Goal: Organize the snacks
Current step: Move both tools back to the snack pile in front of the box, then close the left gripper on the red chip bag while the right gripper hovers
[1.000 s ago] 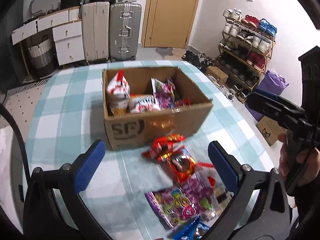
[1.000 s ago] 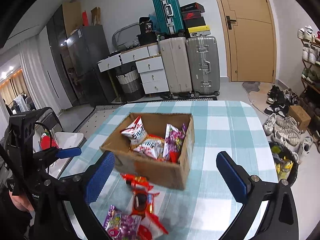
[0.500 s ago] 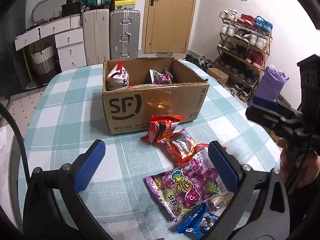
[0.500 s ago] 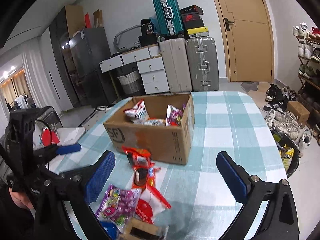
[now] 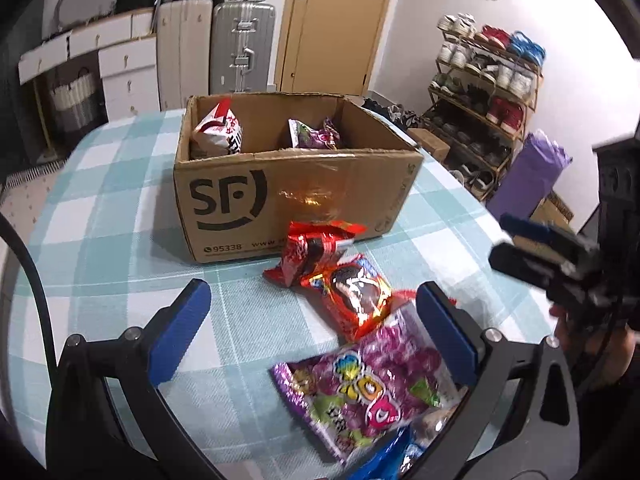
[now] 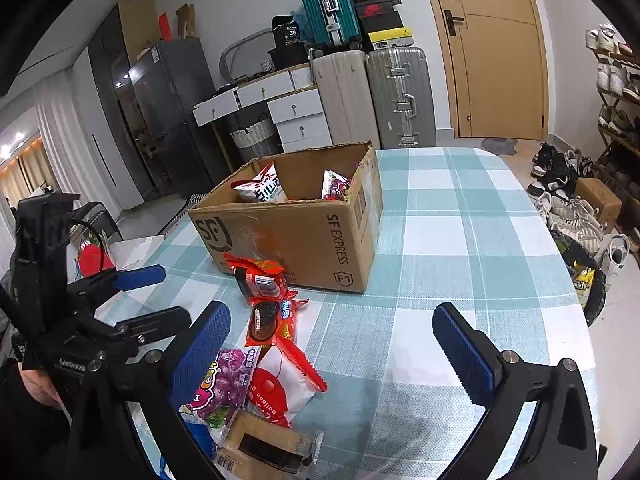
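while two packets already stand in the brown cardboard box (image 5: 296,196) mid-table, the red, purple and blue snack packets (image 5: 360,340) lie loose before it; left gripper (image 5: 312,328) and right gripper (image 6: 332,344) hover wide open, empty, nothing picked.

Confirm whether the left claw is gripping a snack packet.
No: the left claw is open and empty above the purple candy bag.

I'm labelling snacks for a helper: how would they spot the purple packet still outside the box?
Find the cardboard box on the checked table. The loose snacks trail from its front; the purple packet lies beyond the two red ones, alone showing cartoon lettering.
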Motion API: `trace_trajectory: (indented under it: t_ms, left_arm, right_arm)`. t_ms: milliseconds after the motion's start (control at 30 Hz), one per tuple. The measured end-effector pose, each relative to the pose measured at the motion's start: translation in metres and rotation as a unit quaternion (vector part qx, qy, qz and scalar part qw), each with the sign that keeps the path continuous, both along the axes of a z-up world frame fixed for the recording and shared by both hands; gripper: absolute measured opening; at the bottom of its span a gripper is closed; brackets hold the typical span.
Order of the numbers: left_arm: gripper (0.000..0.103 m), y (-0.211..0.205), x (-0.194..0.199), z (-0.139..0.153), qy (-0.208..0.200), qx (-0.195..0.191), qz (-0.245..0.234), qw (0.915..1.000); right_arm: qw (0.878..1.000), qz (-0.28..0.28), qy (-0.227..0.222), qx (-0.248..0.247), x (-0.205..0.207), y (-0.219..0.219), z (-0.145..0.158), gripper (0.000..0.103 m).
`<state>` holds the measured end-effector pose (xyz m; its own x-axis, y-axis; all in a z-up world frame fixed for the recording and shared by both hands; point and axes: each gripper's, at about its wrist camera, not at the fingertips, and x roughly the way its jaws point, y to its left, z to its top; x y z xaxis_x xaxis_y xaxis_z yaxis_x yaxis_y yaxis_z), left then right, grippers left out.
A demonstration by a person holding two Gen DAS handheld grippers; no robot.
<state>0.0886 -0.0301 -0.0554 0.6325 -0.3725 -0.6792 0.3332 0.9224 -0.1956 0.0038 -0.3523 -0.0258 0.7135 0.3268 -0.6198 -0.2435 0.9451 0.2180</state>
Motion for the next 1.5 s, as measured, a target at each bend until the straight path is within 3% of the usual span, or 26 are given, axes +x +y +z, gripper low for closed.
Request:
trace_trajectory:
  t_ms: [167,333,533,667,867,1200,1233,1267,1500]
  left_arm:
    - [0.102,-0.009,0.022,-0.011,0.018,-0.014,0.007,0.9997]
    - [0.096,-0.028,0.048,-0.029,0.040,-0.005,0.005,0.9992]
    - [0.091,-0.049,0.066,-0.046,0.039,0.020,0.002,0.9990]
    - [0.073,-0.062,0.082,-0.057,0.047,0.040,0.003,0.9981]
    - [0.041,-0.068,0.098,-0.065,0.055,0.034,0.003,0.9979]
    - [0.023,-0.084,0.111,-0.070,0.057,0.025,-0.014,0.9979]
    - [0.017,-0.086,0.110,-0.069,0.055,0.026,-0.015,0.9981]
    - [0.003,-0.089,0.112,-0.069,0.054,0.026,-0.018,0.9981]
    - [0.000,-0.082,0.094,-0.073,0.055,0.013,-0.027,0.9980]
  right_arm:
    - [1.000,-0.002,0.013,-0.004,0.004,0.001,-0.007,0.103]
    - [1.000,-0.006,0.025,-0.015,0.009,0.003,-0.014,0.103]
    - [0.999,-0.010,0.028,-0.017,0.011,-0.001,-0.017,0.103]
    - [0.999,-0.010,0.029,-0.018,0.011,0.000,-0.018,0.103]
    - [0.999,-0.006,0.029,-0.020,0.011,0.003,-0.019,0.103]
    - [0.999,-0.005,0.036,-0.027,0.012,0.006,-0.024,0.103]
    - [0.999,-0.006,0.037,-0.027,0.013,0.005,-0.025,0.103]
    - [0.999,-0.006,0.038,-0.027,0.013,0.005,-0.025,0.103]
    - [0.999,-0.008,0.041,-0.024,0.013,0.004,-0.026,0.103]
